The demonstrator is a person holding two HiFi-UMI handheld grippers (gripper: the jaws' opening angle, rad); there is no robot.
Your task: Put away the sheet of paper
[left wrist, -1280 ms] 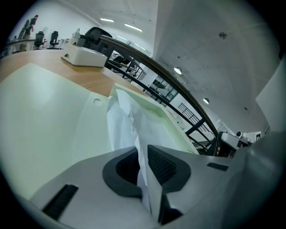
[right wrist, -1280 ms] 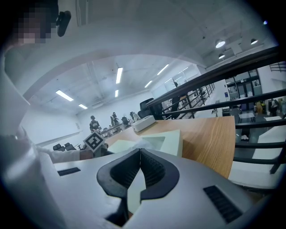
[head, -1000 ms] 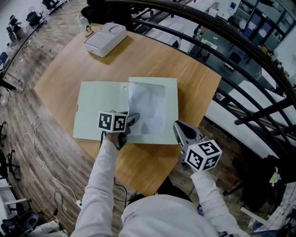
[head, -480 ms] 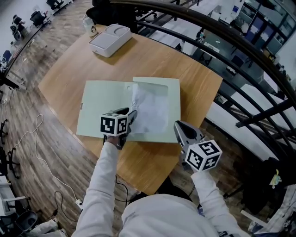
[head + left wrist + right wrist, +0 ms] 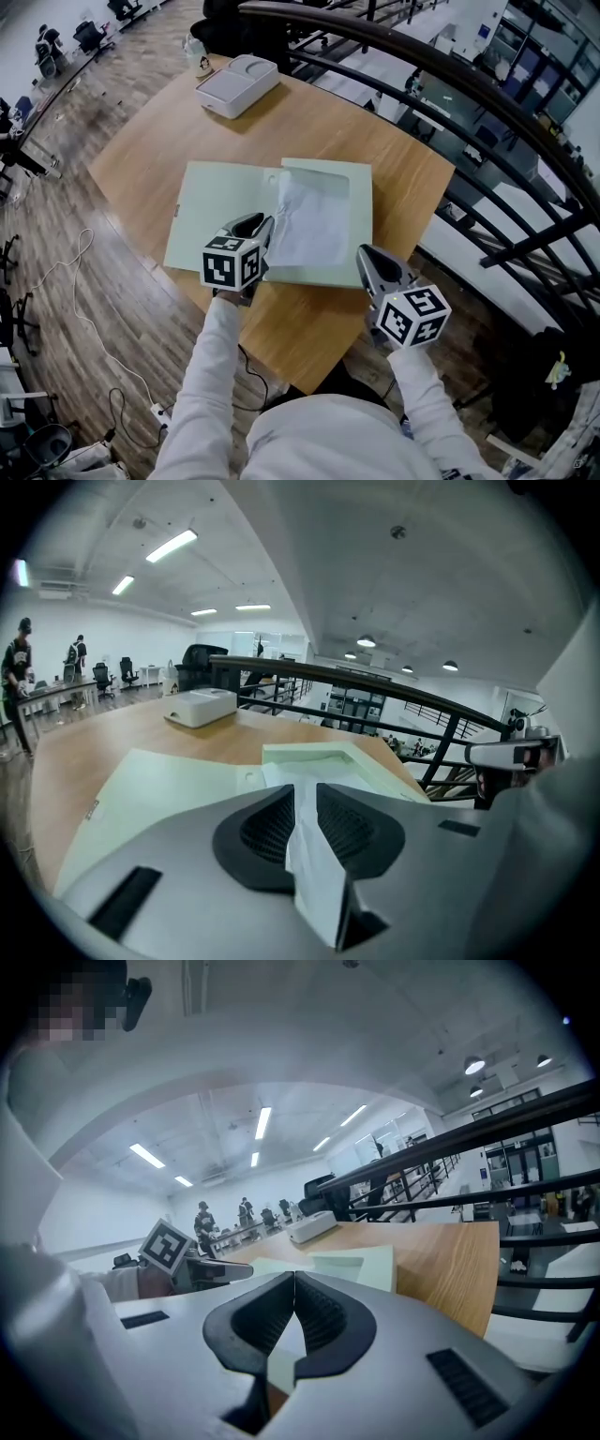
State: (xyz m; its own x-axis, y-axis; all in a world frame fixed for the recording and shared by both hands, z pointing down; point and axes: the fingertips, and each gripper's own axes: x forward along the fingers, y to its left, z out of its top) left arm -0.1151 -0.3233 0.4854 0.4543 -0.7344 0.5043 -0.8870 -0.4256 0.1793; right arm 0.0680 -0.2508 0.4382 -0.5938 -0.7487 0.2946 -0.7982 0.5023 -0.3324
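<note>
A white sheet of paper (image 5: 309, 220) lies on the right half of an open pale green folder (image 5: 216, 211) on the round wooden table (image 5: 394, 159). My left gripper (image 5: 265, 225) sits at the sheet's near left edge. In the left gripper view that edge (image 5: 314, 874) stands up between the two dark pads, and the jaws (image 5: 305, 794) are closing on it. My right gripper (image 5: 364, 255) hovers over the table's near right edge, beside the folder's corner. Seen in the right gripper view, its jaws (image 5: 294, 1277) are shut with nothing between them.
A white box (image 5: 237, 84) stands at the table's far side. A dark curved railing (image 5: 450, 75) runs along the far right of the table, with a drop to a lower floor beyond it. Cables lie on the wooden floor at the left.
The left gripper's jaws spread around the raised left edge of the sheet, then came together on it. The right gripper has stayed where it was.
</note>
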